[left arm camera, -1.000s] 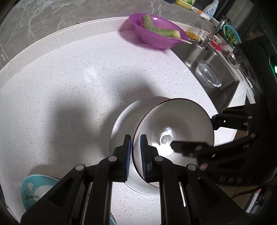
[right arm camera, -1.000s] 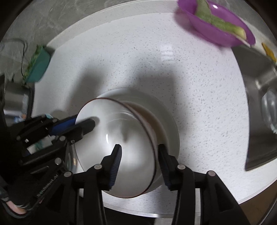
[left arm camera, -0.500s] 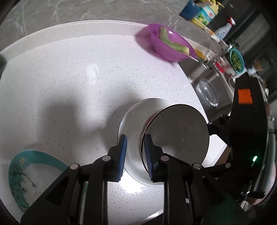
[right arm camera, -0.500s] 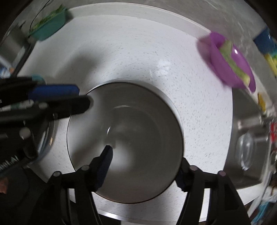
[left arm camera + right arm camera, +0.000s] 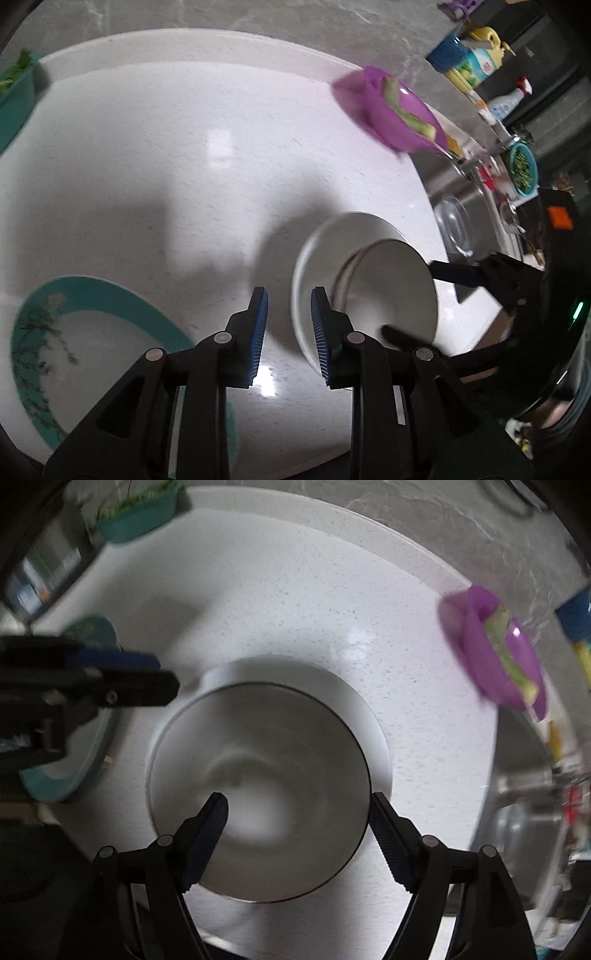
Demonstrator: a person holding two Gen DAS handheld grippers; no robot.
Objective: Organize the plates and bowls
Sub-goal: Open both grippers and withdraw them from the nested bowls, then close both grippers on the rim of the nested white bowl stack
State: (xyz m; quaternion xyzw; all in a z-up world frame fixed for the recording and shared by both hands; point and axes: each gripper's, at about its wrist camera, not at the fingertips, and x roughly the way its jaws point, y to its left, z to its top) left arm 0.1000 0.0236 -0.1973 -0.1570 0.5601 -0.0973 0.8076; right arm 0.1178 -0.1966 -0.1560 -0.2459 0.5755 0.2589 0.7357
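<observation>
White bowl, dark-rimmed: nested inside a larger white bowl on the speckled white countertop. Right gripper: jaws spread wide and released, one finger inside the white bowl and the other just outside its rim; left gripper: jaws parted and holding nothing, just beside the larger bowl's rim. Teal-rimmed plate near the white bowl on the left gripper's side; purple bowl holding green slices well apart from it, toward the sink.
</observation>
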